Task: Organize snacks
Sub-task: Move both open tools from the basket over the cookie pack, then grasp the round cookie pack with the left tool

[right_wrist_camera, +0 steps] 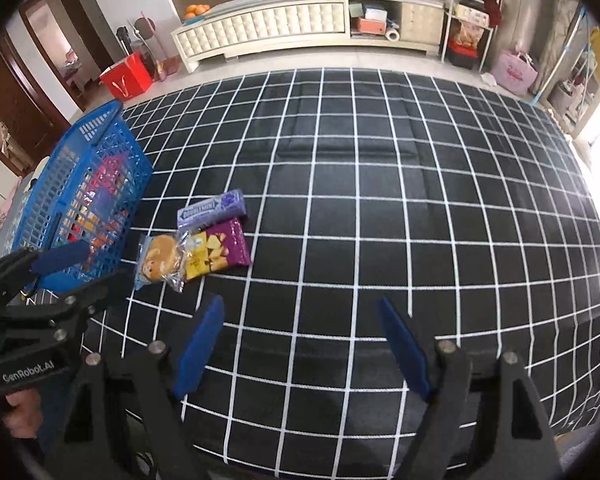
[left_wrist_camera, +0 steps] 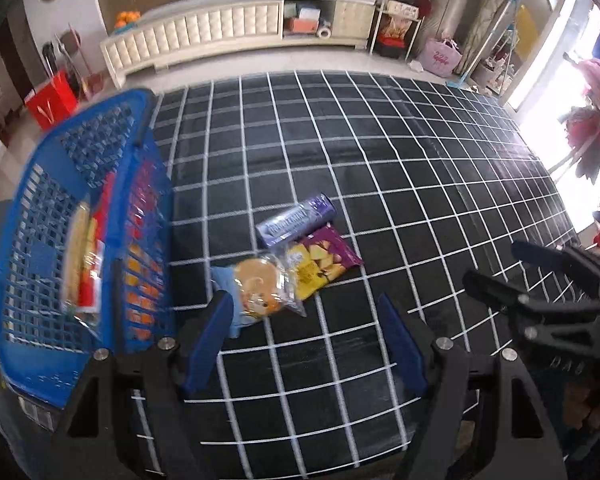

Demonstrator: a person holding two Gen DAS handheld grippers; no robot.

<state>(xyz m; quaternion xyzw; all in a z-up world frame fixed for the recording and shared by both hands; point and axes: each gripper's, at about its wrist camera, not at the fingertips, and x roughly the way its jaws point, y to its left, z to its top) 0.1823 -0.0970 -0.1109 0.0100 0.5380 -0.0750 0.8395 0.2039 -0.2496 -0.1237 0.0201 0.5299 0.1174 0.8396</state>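
The left hand-held gripper stood wide and empty, its blue wedge-shaped pads apart above the black cloth with white grid lines that covered the counter. Just ahead of its left pad lay three snacks, touching: a round cake in crinkled clear wrap, a glossy purple-and-yellow pouch and a flat lilac gum pack. To its left sat a blue plastic lattice basket – only this view showed the packets inside it from above, blurred. The right hand-held gripper was likewise wide, holding nothing. Its view alone showed fingers gripping the left tool's handle.
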